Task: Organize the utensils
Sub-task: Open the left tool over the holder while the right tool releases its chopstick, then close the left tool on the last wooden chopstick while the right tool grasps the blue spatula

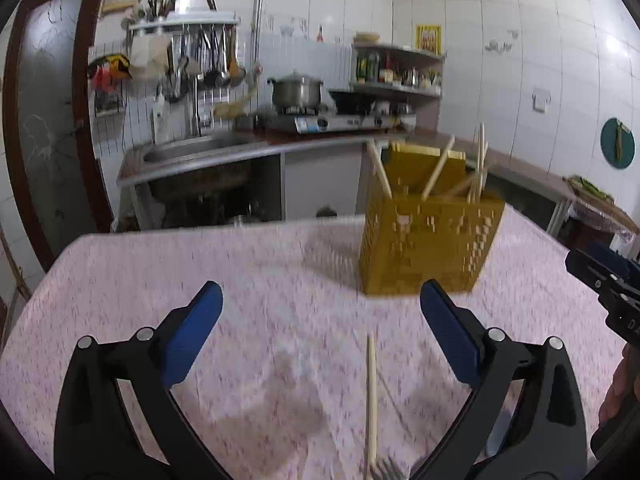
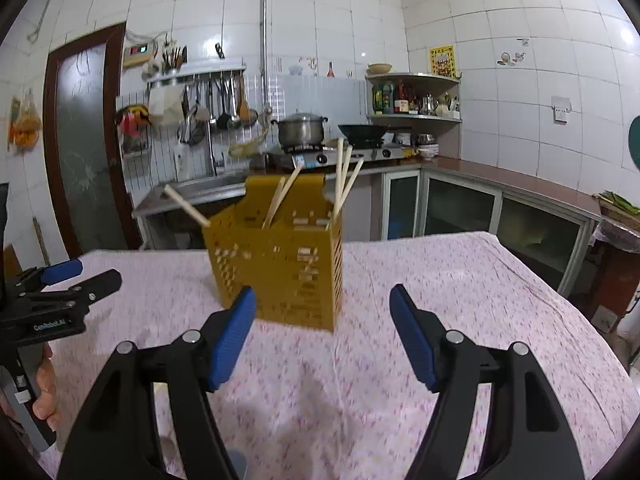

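Note:
A yellow perforated utensil holder [image 1: 428,240] [image 2: 280,268] stands on the table and has several wooden chopsticks [image 1: 438,168] [image 2: 344,176] leaning in it. One loose chopstick [image 1: 372,400] lies on the cloth, just this side of my left gripper [image 1: 320,296] and right of its middle. Fork tines [image 1: 382,472] show at the bottom edge beside it. The left gripper is open with nothing between its blue pads. My right gripper [image 2: 323,296] is also open and empty, pointing at the holder's near right side. Each gripper shows at the edge of the other's view [image 1: 600,276] [image 2: 86,275].
A pink floral cloth [image 1: 160,272] covers the table. Behind it runs a kitchen counter with a sink [image 1: 192,152], a gas stove carrying a steel pot [image 1: 296,90] and a wok [image 2: 362,132], and a corner shelf [image 2: 416,118]. A dark-framed door [image 2: 84,140] is at the left.

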`<state>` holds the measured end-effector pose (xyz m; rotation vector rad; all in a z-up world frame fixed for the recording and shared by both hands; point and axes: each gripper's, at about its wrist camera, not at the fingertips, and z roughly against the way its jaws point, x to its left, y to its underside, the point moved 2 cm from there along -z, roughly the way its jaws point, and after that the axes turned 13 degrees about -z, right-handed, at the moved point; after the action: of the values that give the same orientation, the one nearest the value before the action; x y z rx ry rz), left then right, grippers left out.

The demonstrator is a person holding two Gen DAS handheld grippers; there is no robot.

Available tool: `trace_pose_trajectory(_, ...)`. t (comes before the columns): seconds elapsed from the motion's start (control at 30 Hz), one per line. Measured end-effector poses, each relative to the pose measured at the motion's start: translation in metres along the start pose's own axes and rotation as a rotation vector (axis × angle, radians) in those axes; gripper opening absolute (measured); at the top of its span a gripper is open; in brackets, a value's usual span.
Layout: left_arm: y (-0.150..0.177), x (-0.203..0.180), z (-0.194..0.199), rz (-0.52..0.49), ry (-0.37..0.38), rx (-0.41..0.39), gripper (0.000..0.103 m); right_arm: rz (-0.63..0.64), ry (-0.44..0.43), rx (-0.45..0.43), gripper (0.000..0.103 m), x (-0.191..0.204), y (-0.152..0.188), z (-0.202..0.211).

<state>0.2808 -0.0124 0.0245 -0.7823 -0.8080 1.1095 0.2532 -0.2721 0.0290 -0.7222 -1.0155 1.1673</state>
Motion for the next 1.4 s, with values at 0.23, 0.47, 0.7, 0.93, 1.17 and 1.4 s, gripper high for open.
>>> trace_pose_trajectory(0.23,0.036,-0.008,-0.028,-0.013,0.059,0.186,0.096,-0.009,0.057,0.132,0.069,0.009,0.038,-0.002)
trace_pose_trajectory(0.47,0.049,-0.012,-0.052,0.022,0.138,0.292,0.094,-0.103,0.077,0.306,0.069,0.007,0.075,-0.010)
trace_pose_trajectory(0.7,0.056,-0.035,-0.071,-0.021,0.195,0.361,0.071,-0.082,0.081,0.421,0.067,0.020,0.106,-0.017)
trace_pose_trajectory(0.93,0.058,-0.054,-0.086,-0.088,0.180,0.401,0.063,-0.053,0.090,0.475,0.061,0.025,0.119,-0.024)
trace_pose_trajectory(1.17,0.051,-0.052,-0.091,-0.089,0.168,0.413,0.034,-0.046,0.076,0.475,0.027,0.027,0.116,-0.024)
trace_pose_trajectory(1.4,0.049,-0.038,-0.090,-0.060,0.209,0.424,0.018,-0.083,0.053,0.480,0.014,0.017,0.111,-0.025)
